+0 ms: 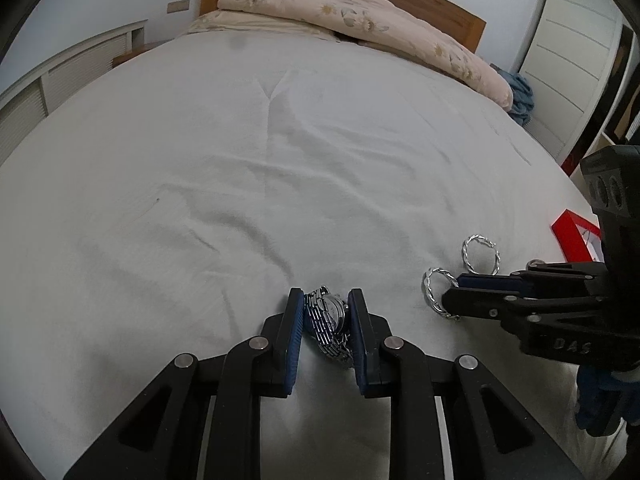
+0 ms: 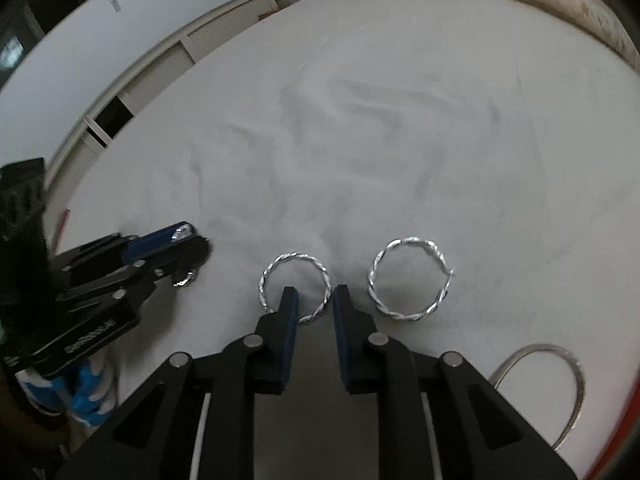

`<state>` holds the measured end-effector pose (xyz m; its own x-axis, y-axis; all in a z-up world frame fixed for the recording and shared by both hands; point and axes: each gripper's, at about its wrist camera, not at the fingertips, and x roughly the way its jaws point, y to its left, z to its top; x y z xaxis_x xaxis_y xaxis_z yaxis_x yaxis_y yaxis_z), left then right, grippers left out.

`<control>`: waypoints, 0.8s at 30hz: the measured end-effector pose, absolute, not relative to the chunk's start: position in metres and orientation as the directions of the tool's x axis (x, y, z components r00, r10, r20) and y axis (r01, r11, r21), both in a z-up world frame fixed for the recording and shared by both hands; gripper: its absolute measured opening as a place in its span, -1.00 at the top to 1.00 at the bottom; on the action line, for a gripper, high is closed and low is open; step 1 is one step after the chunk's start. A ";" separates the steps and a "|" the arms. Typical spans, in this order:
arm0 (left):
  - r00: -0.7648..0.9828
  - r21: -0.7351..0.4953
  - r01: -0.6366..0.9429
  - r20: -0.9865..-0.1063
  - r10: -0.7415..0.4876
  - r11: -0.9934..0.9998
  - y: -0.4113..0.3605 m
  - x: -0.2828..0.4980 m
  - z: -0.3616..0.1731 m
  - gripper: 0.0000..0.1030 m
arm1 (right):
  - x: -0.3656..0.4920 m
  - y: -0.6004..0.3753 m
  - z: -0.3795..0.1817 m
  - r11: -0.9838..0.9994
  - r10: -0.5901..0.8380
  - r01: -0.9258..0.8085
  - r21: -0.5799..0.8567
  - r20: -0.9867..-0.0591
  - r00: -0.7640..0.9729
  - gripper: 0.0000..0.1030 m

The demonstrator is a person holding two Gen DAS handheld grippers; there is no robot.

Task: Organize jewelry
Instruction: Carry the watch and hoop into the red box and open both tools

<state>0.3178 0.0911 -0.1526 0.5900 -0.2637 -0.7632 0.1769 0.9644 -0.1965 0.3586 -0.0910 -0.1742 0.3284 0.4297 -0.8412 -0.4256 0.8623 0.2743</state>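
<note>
- Jewelry lies near the edge of the white bed sheet (image 1: 280, 152): a silver watch (image 1: 330, 322), two twisted silver hoops, and a plain thin bangle (image 2: 560, 392) at the lower right of my right view.
- My left hand-held gripper (image 1: 325, 308) is clenched on the watch; both blue pads press the metal band and case from either side.
- My right hand-held gripper (image 2: 313, 300) has its jaws nearly together around the near rim of the left twisted hoop (image 2: 296, 288), one pad inside the ring and one just outside. I cannot tell whether the pads actually pinch the wire.
- The second twisted hoop (image 2: 410, 278) lies flat just beside it to the right, apart from the pads.
- A red box (image 1: 574, 236) sits on the sheet behind my right hand-held gripper.
- A quilt (image 1: 360, 20) is bunched at the headboard.
</note>
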 end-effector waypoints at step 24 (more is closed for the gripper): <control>0.603 -0.155 0.165 -0.766 -0.224 0.974 0.056 0.239 -0.075 0.57 | 0.247 -0.174 -0.094 0.923 0.347 -0.331 0.195 -0.792 0.502 0.91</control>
<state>0.2388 0.0562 -0.0748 0.6028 -0.2241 -0.7658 0.1646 0.9740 -0.1554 0.2469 -0.1737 -0.0942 0.5019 0.3471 -0.7923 -0.3306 0.9234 0.1950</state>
